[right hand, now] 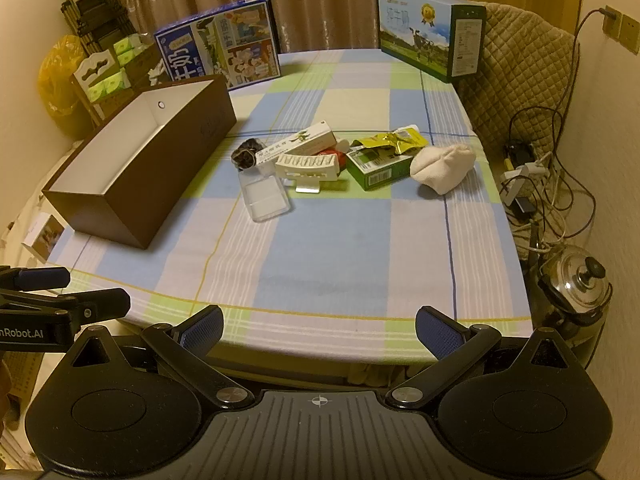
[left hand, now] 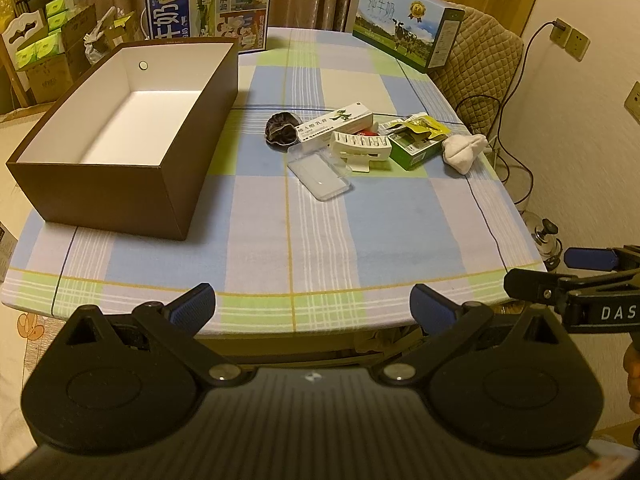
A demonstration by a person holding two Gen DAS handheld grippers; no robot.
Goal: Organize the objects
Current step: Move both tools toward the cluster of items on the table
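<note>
Brown box [left hand: 120, 184], white inside, stands empty; left gripper [left hand: 313, 308] and right gripper [right hand: 319, 330] spread wide.

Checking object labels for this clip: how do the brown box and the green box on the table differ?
The brown box is large, open-topped and empty, alone at the left. The green box is small, closed and printed, and lies in the clutter with a yellow packet over it. Both are rectangular cardboard on the checked tablecloth.

Bare tablecloth [right hand: 320, 248] ahead lies free; brown box [right hand: 140, 184] blocks the left, small-item clutter [right hand: 320, 156] mid-table
</note>
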